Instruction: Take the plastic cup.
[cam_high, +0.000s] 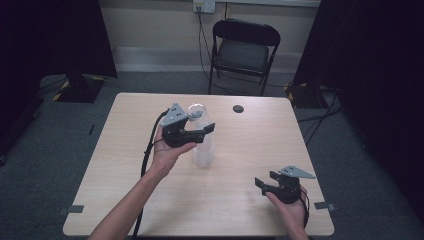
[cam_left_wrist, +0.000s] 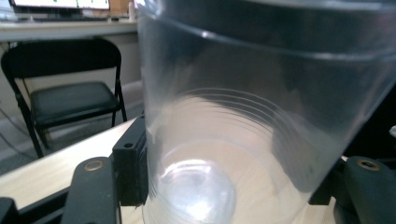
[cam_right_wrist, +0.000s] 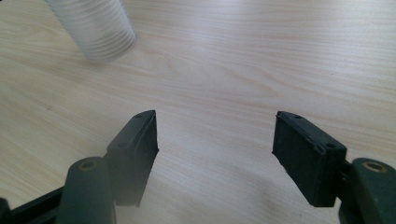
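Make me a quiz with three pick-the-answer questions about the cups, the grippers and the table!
1. Where is the stack of cups?
A. mid-table
B. on the chair
C. on the floor

2. What colour is the small disc on the table?
A. white
B. red
C. black

3. How are the right gripper jaws?
A. shut on a cup
B. open with nothing between
C. shut on the disc

Answers:
1. A, the stack stands near the table's middle, with the left gripper jaws either side of it.
2. C, it shows dark against the pale wood.
3. B, bare wood shows between the two jaws.
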